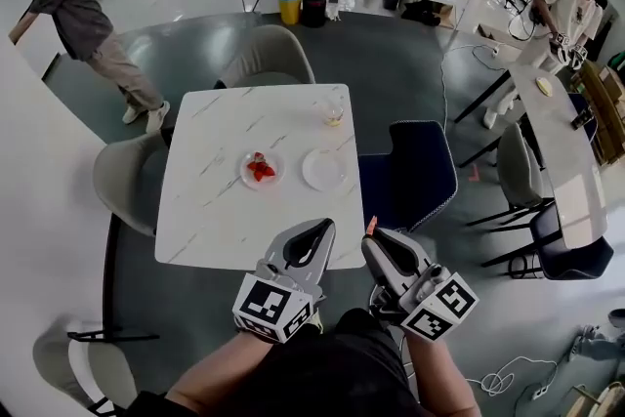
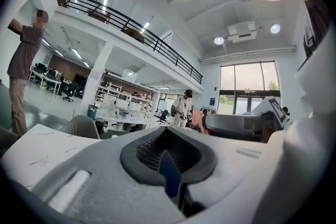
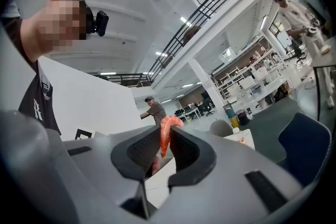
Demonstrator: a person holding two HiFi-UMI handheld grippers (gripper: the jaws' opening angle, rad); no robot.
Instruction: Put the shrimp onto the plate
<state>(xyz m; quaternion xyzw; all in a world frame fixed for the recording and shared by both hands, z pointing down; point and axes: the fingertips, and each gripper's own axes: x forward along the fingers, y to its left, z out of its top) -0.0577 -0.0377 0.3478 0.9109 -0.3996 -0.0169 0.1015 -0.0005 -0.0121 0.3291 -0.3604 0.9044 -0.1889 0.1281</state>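
The right gripper (image 1: pixel 375 237) is held near the closest corner of the white bench (image 1: pixel 210 200). Its jaws are closed on an orange shrimp (image 3: pixel 165 136), which stands up between the pads. The left gripper (image 1: pixel 324 227) is just beside it, with its jaws brought together and nothing between them. Farther on the bench, an empty plate (image 1: pixel 324 169) lies beside a second plate (image 1: pixel 245 173) that carries more red shrimp pieces (image 1: pixel 260 170).

Bright, even light from ceiling lamps and windows; strong fisheye bending at edges, near surfaces perhaps slightly soft.
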